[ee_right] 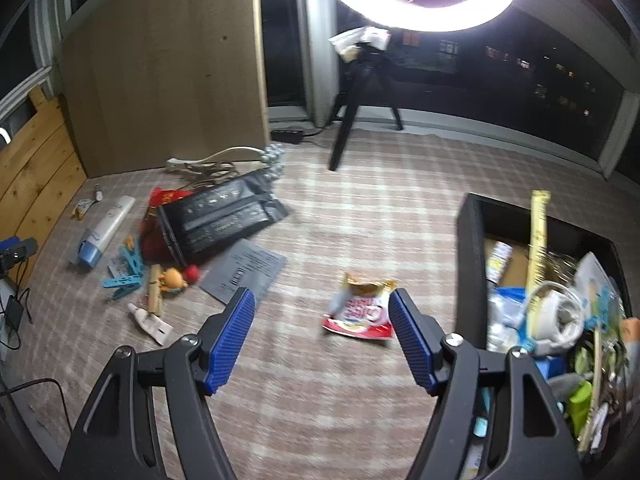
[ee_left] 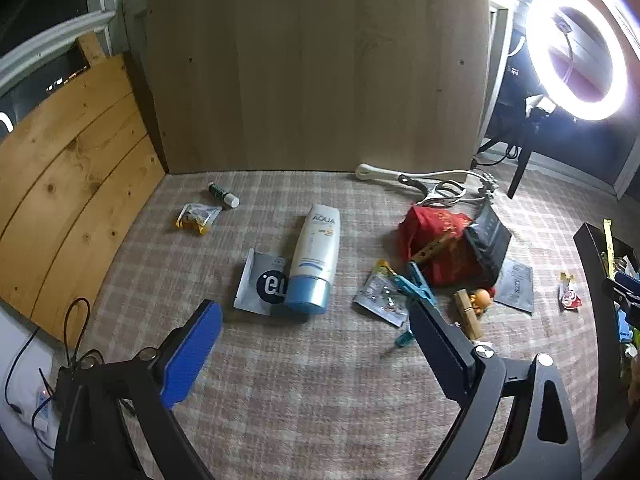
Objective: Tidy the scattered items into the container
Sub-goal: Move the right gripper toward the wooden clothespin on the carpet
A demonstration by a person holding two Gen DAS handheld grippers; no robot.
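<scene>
My left gripper is open and empty, hovering just short of a white sunscreen tube with a blue cap that lies on a grey sachet. A blue clothes peg, a red pouch and a black packet lie to its right. My right gripper is open and empty, with a red and white snack packet on the rug between its fingertips. The black container, holding several items, stands to the right; it also shows in the left wrist view.
A plaid rug covers the floor. A wooden board stands at the back, with wooden planks on the left. A ring light on a tripod stands at the back right. Cables lie at the left.
</scene>
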